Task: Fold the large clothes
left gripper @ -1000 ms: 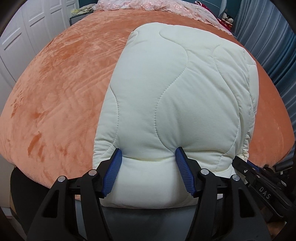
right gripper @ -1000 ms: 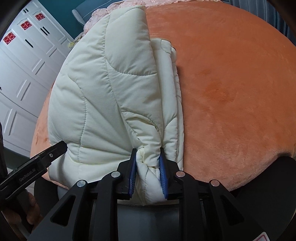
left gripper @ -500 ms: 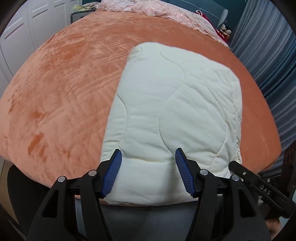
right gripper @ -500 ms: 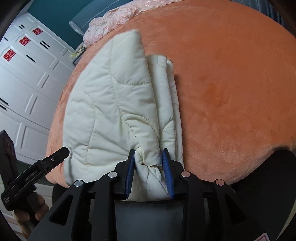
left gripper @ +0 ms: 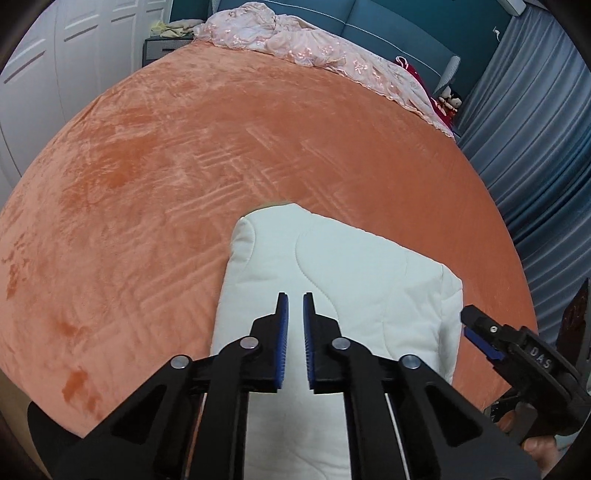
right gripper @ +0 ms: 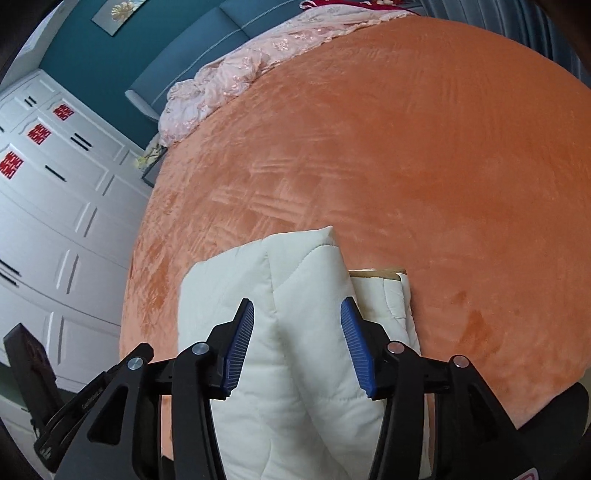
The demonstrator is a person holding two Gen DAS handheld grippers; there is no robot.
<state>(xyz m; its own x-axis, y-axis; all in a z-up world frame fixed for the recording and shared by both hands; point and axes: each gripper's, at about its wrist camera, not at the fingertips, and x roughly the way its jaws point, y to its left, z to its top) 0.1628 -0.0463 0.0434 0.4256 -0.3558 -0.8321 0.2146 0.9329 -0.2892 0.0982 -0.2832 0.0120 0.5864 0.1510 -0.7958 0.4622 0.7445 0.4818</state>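
Hovering over the near edge of the bed [left gripper: 155, 192]: left gripper [left gripper: 294, 306], blue pads [left gripper: 282, 332] almost together, only a thin slit between, nothing held. Lying just under and beyond: folded cream quilted coat [left gripper: 332, 280], flat on the orange cover, near edge of it hidden behind the black fingers. Showing at the right side of the left view: tip of the right gripper [left gripper: 476, 328], just beside the coat's right edge, with part of a hand [left gripper: 532, 439] below.

Seen from the right view: right gripper [right gripper: 297, 310] with jaws opening, pads [right gripper: 354, 343] about half apart, a raised fold of the coat [right gripper: 295, 280] between them, not clearly pressed. Lying to the right of this fold: a lower layer with a tan lining edge [right gripper: 376, 274].

Spreading farther: wide bare orange cover with brush marks. Resting at the far end: crumpled pink blanket [left gripper: 310, 44] against a blue headboard [left gripper: 388, 33]. Standing on the left: white wardrobe [right gripper: 55, 206] with red stickers. Hanging on the right: grey-blue curtain [left gripper: 532, 140].
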